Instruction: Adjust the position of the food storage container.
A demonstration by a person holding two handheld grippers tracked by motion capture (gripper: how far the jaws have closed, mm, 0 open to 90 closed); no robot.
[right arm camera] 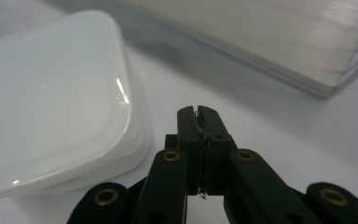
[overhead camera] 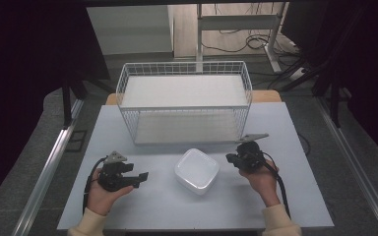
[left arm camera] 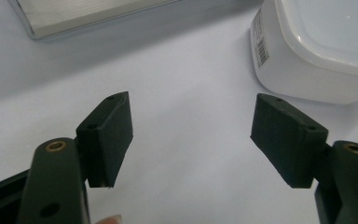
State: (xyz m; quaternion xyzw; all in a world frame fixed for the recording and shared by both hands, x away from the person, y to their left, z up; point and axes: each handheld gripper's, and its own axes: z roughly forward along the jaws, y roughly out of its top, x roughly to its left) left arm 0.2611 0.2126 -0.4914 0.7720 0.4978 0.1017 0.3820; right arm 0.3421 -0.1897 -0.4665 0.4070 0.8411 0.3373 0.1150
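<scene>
Left gripper view: white container [left arm camera: 307, 70] barcode label [left arm camera: 262, 49], text unreadable.

At the centre of your high view sits a glossy, smooth white plastic container [overhead camera: 197, 170]; above it, a white-coated wire basket [overhead camera: 184, 101]. Your table [overhead camera: 142, 206] looks matt and smooth, and the gripper pads [left arm camera: 112, 135] matt black.

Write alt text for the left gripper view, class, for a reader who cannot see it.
The left gripper has its two black jaws wide apart over a pale table, holding nothing. A white square container sits at the upper right, beyond the jaws.
</scene>
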